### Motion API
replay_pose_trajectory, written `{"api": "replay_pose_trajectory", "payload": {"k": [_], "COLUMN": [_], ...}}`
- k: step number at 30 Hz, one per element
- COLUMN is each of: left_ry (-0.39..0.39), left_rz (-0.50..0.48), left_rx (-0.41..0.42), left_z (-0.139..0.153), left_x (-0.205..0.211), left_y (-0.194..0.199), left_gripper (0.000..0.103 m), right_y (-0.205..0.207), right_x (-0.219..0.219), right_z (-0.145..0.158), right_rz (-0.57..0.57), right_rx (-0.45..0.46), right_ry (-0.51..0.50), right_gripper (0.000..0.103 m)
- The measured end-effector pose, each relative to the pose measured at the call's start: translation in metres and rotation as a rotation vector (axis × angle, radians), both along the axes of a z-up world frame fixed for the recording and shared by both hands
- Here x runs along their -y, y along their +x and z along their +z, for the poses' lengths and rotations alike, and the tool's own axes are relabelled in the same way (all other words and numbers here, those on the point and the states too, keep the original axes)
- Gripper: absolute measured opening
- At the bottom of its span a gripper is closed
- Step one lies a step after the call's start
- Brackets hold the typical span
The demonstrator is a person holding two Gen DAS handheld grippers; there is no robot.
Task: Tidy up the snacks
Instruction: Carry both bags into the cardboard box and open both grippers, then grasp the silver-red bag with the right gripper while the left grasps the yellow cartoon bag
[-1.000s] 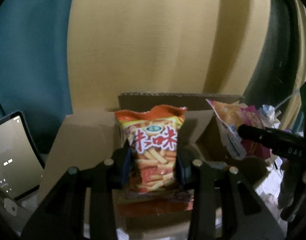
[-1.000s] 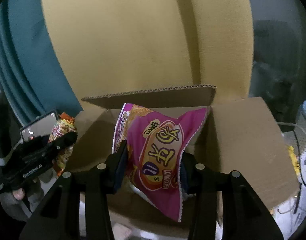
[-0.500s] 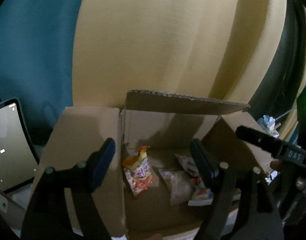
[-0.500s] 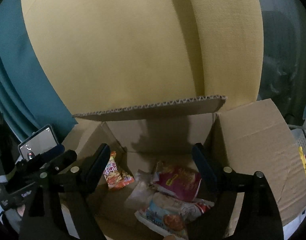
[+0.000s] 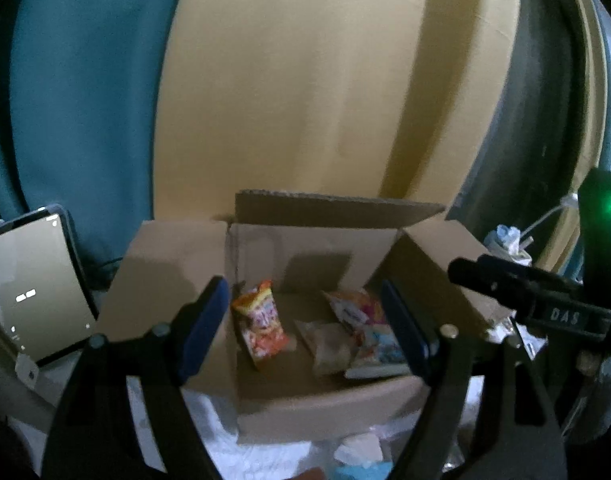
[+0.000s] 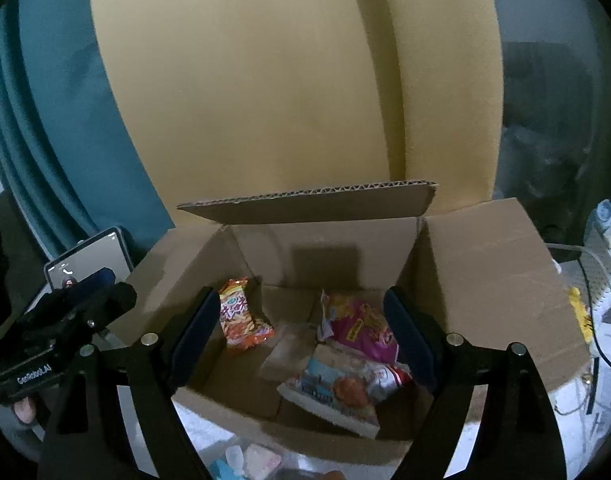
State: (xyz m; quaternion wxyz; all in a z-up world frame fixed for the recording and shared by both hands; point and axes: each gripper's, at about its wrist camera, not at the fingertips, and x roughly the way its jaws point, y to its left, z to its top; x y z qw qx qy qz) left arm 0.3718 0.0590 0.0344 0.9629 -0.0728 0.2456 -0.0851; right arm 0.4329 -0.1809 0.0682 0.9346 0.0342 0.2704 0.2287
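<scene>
Both tongs stand spread with nothing between their pads; their jaws have just been opening, and the packets we see now lie in the box.

From the left wrist we see the left tongs (image 5: 305,328) wide apart before the open cardboard box (image 5: 317,396). The orange snack packet (image 5: 261,322) leans by the box's left wall. A pale packet (image 5: 329,344) lies at mid floor, and a pink packet (image 5: 359,308) lies toward the right wall. The right tongs (image 5: 517,288) reach in from the right edge, beside the box's right flap. A lit tablet (image 5: 33,284) stands left of the box.

From the right wrist we see the right tongs (image 6: 303,332) spread over the same box (image 6: 489,280). The orange snack packet (image 6: 241,320) rests at the left wall, the pink packet (image 6: 361,326) at the right wall. A blue-and-red packet (image 6: 341,392) lies at the near right corner. The left tongs (image 6: 57,336) show at the left edge, by a phone (image 6: 89,256).
</scene>
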Motion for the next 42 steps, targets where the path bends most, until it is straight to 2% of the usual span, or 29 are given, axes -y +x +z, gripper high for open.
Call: {"api": "replay_pose_trajectory", "payload": {"k": [12,24,31,42], "left_ry": [0.033,0.044,0.05,0.05], "left_rz": [-0.052,-0.132,-0.153,-0.132], "left_rx": [-0.025,-0.069,-0.136,-0.286], "left_z": [-0.014,-0.034,-0.06,-0.119], "left_x": [0.03,0.079,0.101,0.118], "left_y": [-0.061,-0.122,-0.147,-0.177], "left_gripper": [0.08,0.08,0.08,0.08], "right_y": [-0.063,-0.126,-0.158,-0.188], "right_x": [0.017,0.057,0.081,0.107], "right_z": [0.003,-0.018,-0.042,-0.107], "right_rz": [0.015,-0.002,-0.013,-0.026], "right_rx": [0.051,0.061,0.036,-0.068], "right_ry": [-0.049,-0.096,-0.114,-0.121], "right_gripper": [0.086,0.086,0.086,0.086]}}
